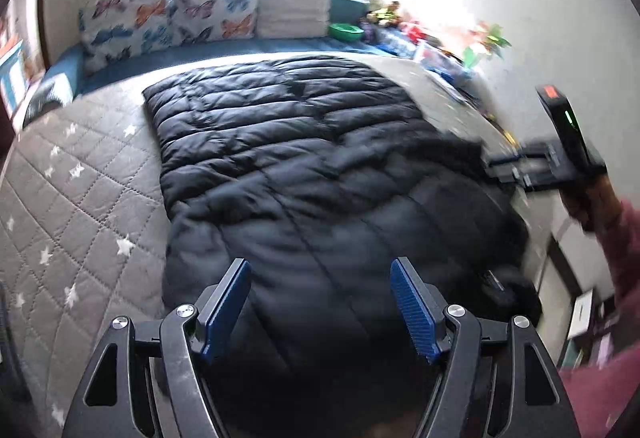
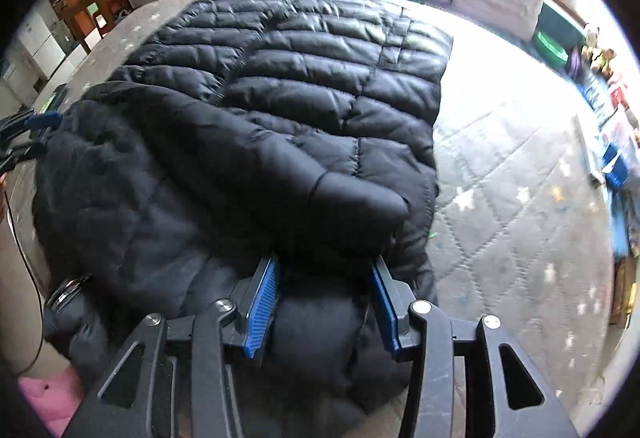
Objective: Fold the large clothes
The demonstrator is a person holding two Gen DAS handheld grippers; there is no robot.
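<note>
Black quilted down jacket (image 1: pixel 304 157) lies spread on the grey star-print bed (image 1: pixel 80 197). Left claw (image 1: pixel 320 312) released, hovering over the jacket's near end. Right claw (image 2: pixel 324 308) released, pads straddling a jacket fold.

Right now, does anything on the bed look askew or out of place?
Only the jacket: a sleeve lies folded slantwise across its front, and the near end is bunched up, not flat. Both grippers, left and right, are open. Nothing looks spilled or damaged.
</note>
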